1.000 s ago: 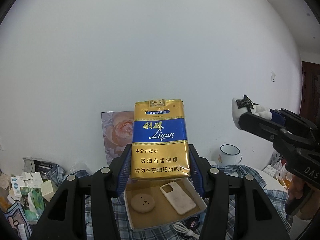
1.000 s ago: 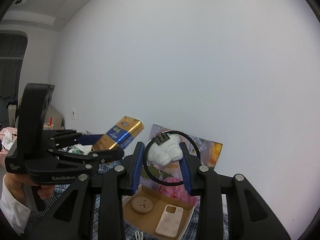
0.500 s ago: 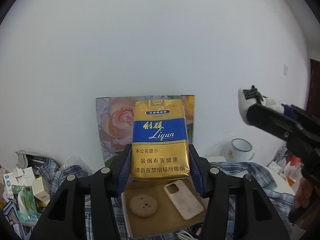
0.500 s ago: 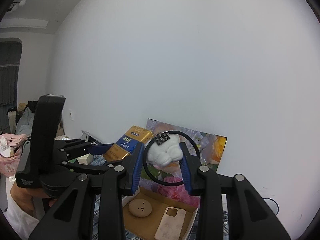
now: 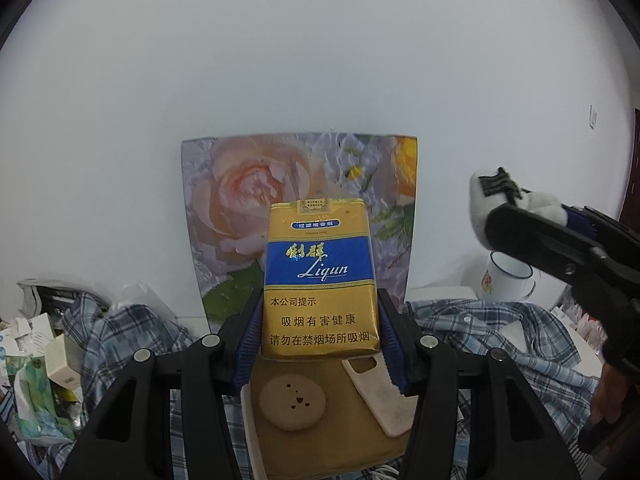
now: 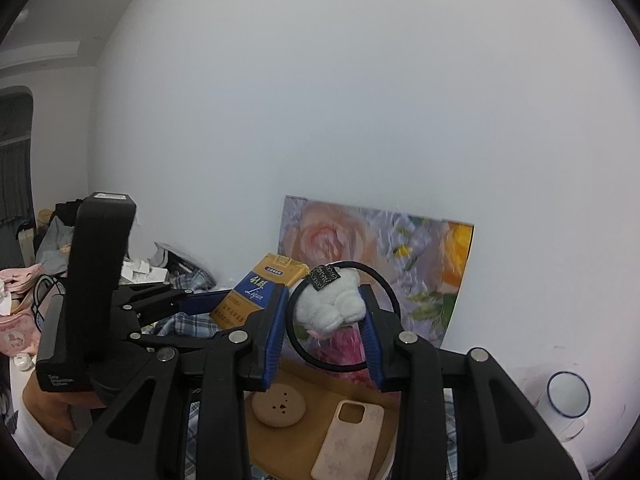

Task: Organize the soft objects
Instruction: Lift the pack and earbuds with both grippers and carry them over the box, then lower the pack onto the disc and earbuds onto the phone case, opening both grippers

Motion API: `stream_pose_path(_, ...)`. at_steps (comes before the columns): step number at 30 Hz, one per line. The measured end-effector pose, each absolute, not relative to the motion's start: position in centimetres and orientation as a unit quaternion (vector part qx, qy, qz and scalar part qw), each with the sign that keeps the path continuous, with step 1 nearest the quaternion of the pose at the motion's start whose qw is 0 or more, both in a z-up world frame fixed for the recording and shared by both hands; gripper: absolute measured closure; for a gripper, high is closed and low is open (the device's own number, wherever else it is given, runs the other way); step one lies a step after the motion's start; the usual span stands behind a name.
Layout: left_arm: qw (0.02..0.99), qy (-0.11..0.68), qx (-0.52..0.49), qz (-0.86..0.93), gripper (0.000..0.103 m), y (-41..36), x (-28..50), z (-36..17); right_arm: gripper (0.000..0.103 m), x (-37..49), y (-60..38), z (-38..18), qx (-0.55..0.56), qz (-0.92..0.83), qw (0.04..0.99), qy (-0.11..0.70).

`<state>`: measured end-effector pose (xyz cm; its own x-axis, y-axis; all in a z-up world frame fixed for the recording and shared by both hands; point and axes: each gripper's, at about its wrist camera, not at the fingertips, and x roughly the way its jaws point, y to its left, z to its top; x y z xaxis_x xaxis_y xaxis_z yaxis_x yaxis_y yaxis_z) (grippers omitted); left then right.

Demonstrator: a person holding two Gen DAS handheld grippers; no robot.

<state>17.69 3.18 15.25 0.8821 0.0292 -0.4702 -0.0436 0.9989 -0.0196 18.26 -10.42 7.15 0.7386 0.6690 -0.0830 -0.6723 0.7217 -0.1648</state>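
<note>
White wall behind; left hand-held gripper (image 5: pixel 320 344) clamps pack (image 5: pixel 320 280), right hand-held gripper (image 6: pixel 325 334) grasps plush tie (image 6: pixel 330 304); lower both squarely over box (image 5: pixel 348 444), clear of round pad (image 5: pixel 291 402) and case (image 5: pixel 382 392).

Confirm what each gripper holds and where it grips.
Left gripper: gold-and-blue Liqun cigarette pack, clamped across its lower side edges. Right gripper: black hair tie, held by its white plush charm, loop hanging free.

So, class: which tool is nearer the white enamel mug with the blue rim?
Right. The right tool hangs just above the mug; the left tool sits further left, over the box.
</note>
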Motion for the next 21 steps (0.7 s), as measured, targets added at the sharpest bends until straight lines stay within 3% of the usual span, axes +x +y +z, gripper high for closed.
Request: stream_pose_path(21, 0.944, 0.327, -0.04, 0.02, 0.048, 5.0, 21.4, 5.8, 0.069, 24.8, -8.8, 3.8, -0.087, 0.355, 0.926, 0.091)
